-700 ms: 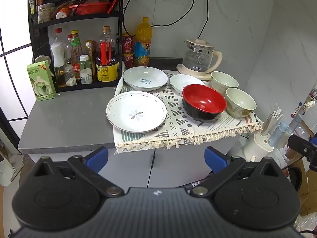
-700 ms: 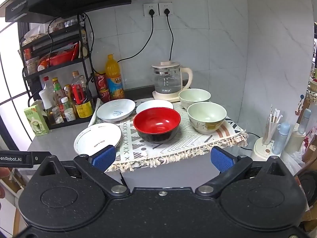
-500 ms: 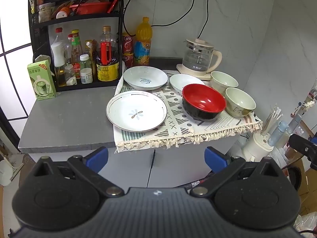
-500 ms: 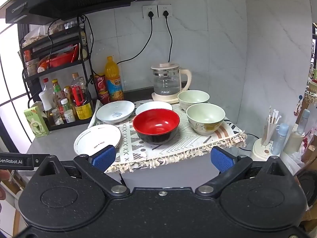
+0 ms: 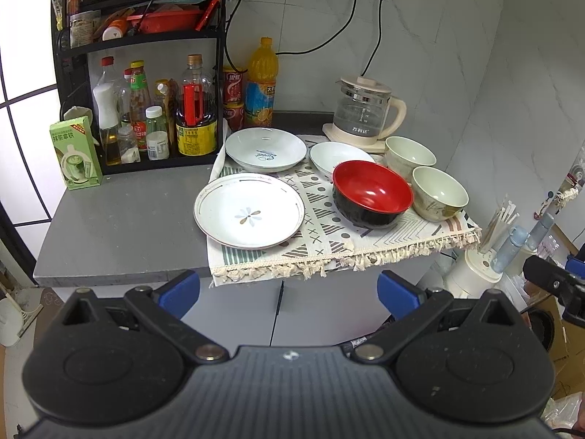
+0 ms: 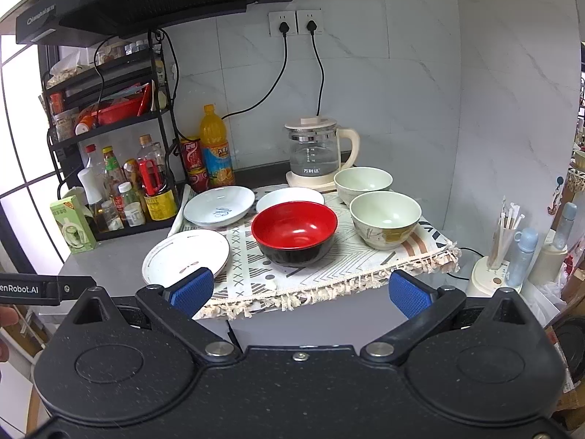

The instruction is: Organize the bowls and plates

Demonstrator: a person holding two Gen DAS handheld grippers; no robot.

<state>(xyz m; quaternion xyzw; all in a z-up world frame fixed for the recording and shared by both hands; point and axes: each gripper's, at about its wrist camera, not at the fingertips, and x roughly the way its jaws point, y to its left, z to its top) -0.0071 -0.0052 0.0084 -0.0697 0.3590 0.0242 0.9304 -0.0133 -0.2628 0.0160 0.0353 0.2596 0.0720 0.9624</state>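
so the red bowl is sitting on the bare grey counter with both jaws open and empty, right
Not quite. The red bowl sits on the patterned cloth, not the bare grey counter; the right wrist view shows it. The left gripper and right gripper do have open, empty jaws.

The right gripper (image 6: 299, 289) hung wide open short of the counter's cloth (image 6: 329, 270). On it sat a red bowl (image 6: 294, 228) — two pale bowls (image 6: 384, 217) at two o'clock, plates (image 6: 186, 259) at nine, a kettle (image 6: 316, 153) at twelve.
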